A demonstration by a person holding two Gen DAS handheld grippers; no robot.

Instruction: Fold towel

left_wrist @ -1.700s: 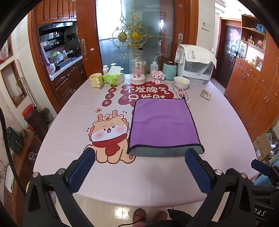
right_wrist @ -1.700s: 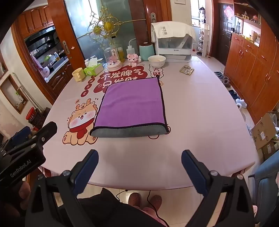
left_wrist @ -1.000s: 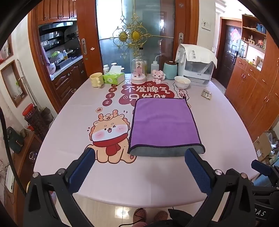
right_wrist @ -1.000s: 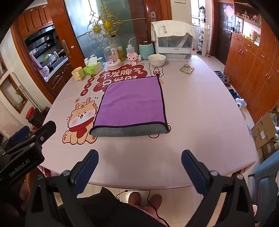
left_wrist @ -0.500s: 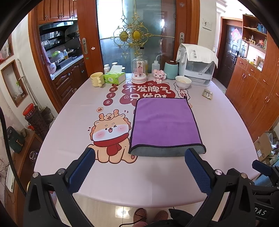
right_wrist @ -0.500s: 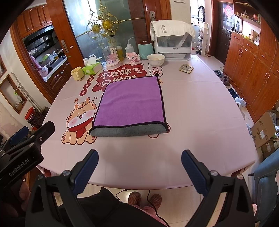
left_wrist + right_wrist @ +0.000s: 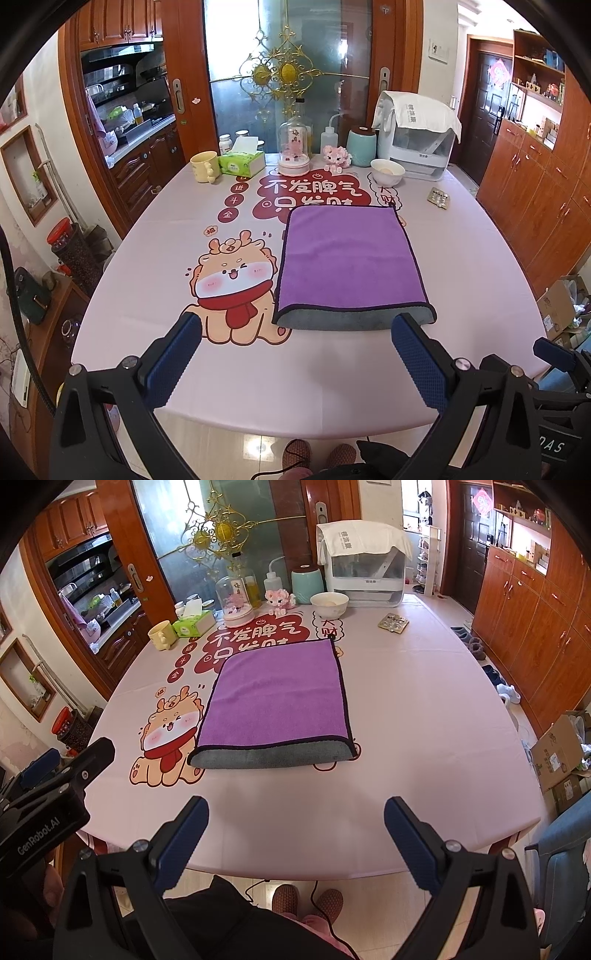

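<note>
Fingers [image 7: 173, 363] of our left gripper [image 7: 297, 363] stand wide apart, blue pads facing in, nothing between them; they hang over the near table edge, short of the towel. Our right gripper [image 7: 295, 843] is the same: fingers [image 7: 408, 845] spread, empty, held above the near edge.

Left to right across the table [image 7: 147, 258], from the left view: a yellow mug [image 7: 204, 167] at the far left, a green tissue box [image 7: 242, 164] just beside it, a glass dome [image 7: 293, 149] on a pink base, a squeeze bottle [image 7: 328, 138], a small pink toy [image 7: 337, 157], a teal canister [image 7: 361, 146], a white bowl [image 7: 387, 171], and a white appliance [image 7: 419, 146] draped with a cloth. A blister pack [image 7: 439, 197] lies alone toward the right edge.

The towel [image 7: 349, 256] lies flat mid-table, right of the cartoon deer [image 7: 232, 280] print. It is already folded once: purple side up, the grey underside showing in a strip along the near edge. Its far edge covers part of the red lettering. In the right view the towel [image 7: 277, 698] sits ahead and slightly left of our right gripper, well apart from both grippers. Our left gripper body [image 7: 48, 805] shows at that view's left edge.
</note>
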